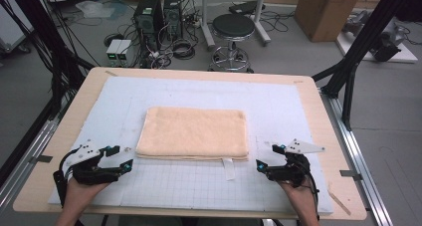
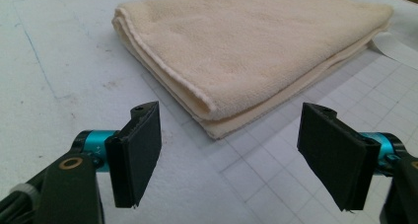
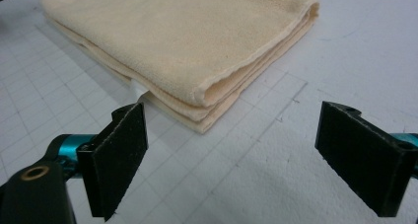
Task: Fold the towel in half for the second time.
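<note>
Jaws on both grippers stand spread wide with nothing between them. From the high view, the left gripper (image 1: 123,157) sits just off the near left corner of the folded towel (image 1: 193,133), and the right gripper (image 1: 267,157) just off its near right corner, neither touching the cloth. The towel lies flat at the middle of the white gridded mat (image 1: 199,186) that covers the tabletop (image 1: 69,119), with a white tag (image 1: 228,168) sticking out from its near edge.

The left gripper view adds what the high view cannot: the towel (image 2: 256,51) is stacked in several layers, their hems showing at the corner that points between the black pads (image 2: 140,150). The right gripper view shows the other near corner (image 3: 202,110), its rounded fold along the right side, layers slightly parted.
</note>
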Demonstrator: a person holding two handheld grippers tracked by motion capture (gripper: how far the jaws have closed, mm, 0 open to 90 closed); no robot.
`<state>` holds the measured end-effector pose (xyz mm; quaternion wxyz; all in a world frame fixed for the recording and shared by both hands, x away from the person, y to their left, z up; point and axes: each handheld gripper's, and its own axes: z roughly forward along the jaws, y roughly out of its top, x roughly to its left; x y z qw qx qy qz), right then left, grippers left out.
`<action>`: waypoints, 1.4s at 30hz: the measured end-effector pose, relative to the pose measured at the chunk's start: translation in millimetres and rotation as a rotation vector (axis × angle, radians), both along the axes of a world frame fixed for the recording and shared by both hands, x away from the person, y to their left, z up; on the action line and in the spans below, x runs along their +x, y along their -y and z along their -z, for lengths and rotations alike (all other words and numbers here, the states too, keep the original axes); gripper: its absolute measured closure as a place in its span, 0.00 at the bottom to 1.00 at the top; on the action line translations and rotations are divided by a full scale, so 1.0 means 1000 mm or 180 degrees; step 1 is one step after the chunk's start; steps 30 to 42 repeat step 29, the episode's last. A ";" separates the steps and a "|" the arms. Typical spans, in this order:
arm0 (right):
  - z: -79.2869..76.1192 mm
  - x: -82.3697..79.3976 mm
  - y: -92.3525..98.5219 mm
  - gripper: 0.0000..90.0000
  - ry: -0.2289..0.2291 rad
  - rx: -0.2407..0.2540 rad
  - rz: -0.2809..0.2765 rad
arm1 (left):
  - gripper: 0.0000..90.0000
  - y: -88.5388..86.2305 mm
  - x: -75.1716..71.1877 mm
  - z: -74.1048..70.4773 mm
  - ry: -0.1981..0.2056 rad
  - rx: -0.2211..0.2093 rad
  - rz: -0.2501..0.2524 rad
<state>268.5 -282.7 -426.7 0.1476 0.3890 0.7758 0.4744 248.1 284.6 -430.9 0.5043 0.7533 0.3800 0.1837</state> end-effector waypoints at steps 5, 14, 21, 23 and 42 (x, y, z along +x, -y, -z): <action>0.002 -0.007 0.004 0.13 -0.0009 -0.0044 0.0010 | 0.28 0.000 -0.007 0.002 -0.0004 0.0048 0.0027; 0.003 -0.014 0.005 0.13 -0.0029 -0.0033 0.0020 | 0.28 0.000 -0.014 0.003 0.0016 0.0123 0.0025; 0.004 -0.013 0.002 0.13 0.0014 -0.0050 -0.0016 | 0.28 -0.003 -0.013 0.003 0.0030 0.0109 0.0001; 0.003 -0.013 0.002 0.13 0.0036 -0.0051 -0.0012 | 0.28 -0.003 -0.013 0.003 0.0035 0.0106 -0.0001; 0.002 -0.014 0.002 0.13 0.0053 -0.0044 -0.0007 | 0.28 -0.004 -0.013 0.003 0.0049 0.0082 -0.0007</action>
